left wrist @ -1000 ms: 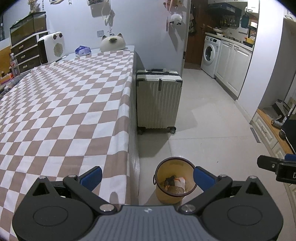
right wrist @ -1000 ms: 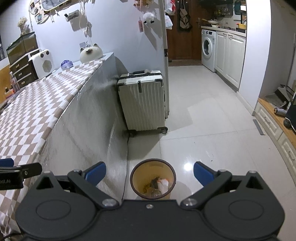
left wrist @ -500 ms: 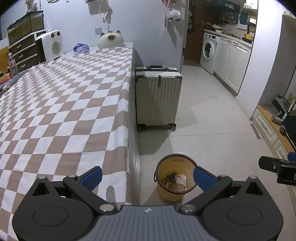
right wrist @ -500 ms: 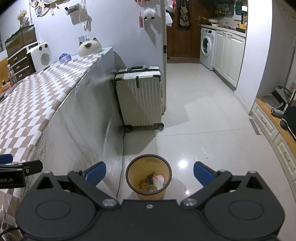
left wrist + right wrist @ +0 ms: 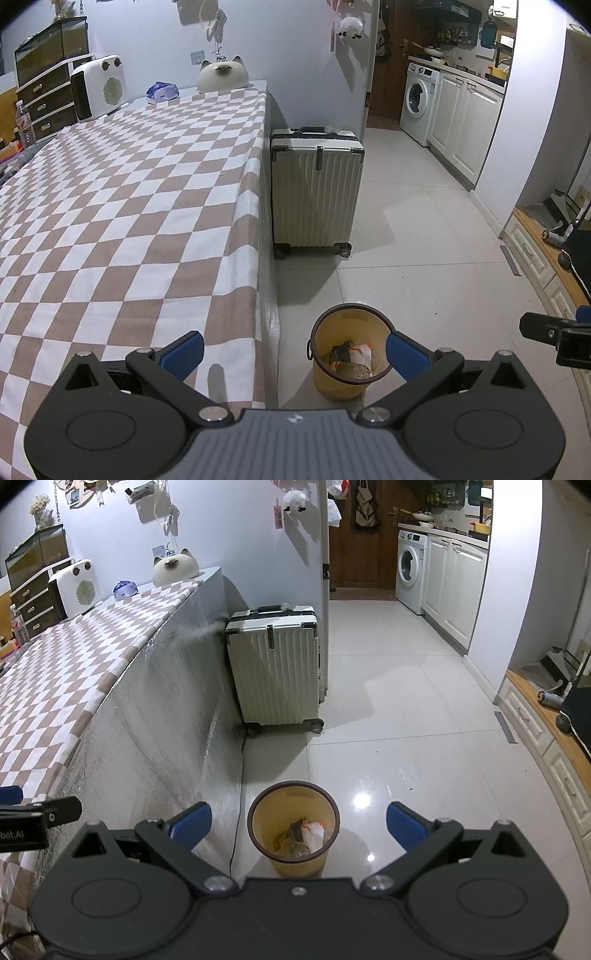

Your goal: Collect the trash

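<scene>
A yellow trash bin (image 5: 349,350) stands on the floor by the table's side; it also shows in the right wrist view (image 5: 293,827). Crumpled trash (image 5: 351,360) lies inside it, also seen from the right wrist (image 5: 303,838). My left gripper (image 5: 293,349) is open and empty, held over the table's edge, with the bin before its right finger. My right gripper (image 5: 297,821) is open and empty above the bin. The right gripper's finger shows at the left wrist view's right edge (image 5: 554,334).
A checkered tablecloth (image 5: 129,203) covers the long table. A white suitcase (image 5: 316,192) stands on the floor beyond the bin. A heater (image 5: 98,86), tissue pack (image 5: 161,91) and cat figure (image 5: 221,74) sit at the table's far end. Low cabinets (image 5: 546,738) line the right.
Both grippers have drawn back and slightly up from the bin, which now looks smaller and further off. Both stay open and empty.
</scene>
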Demonstrator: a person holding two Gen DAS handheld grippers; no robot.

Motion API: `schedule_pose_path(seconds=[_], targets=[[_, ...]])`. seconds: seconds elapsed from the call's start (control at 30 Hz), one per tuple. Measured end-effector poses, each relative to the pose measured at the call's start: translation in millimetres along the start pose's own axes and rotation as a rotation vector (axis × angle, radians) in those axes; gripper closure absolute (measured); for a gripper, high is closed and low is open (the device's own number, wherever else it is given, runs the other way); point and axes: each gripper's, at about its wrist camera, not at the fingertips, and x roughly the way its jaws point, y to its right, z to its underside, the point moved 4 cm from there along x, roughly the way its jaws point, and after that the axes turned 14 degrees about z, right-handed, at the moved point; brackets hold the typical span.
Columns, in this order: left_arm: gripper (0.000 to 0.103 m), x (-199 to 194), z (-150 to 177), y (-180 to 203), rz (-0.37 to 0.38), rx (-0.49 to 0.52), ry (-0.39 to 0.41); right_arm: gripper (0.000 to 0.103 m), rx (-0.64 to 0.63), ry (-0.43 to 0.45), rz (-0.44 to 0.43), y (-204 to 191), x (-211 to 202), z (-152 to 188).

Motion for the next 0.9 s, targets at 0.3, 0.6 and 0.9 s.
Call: schedule_pose_path(seconds=[0.3,0.6,0.9], targets=[[0.0,-0.1,0.0,-0.6,0.0,0.0,0.001,0.001,0.0,-0.001,-0.001,0.1,-0.1,0.0],[0.0,0.0,0.1,-0.5,0.0,0.0,0.0,0.001,0.005,-0.004,0.002,0.9,-0.2,1.8],[0.0,0.1,0.2,-0.8,0.001,0.0,0.001,0.001,0.004,-0.004,0.002,0.8,-0.1,1.6]])
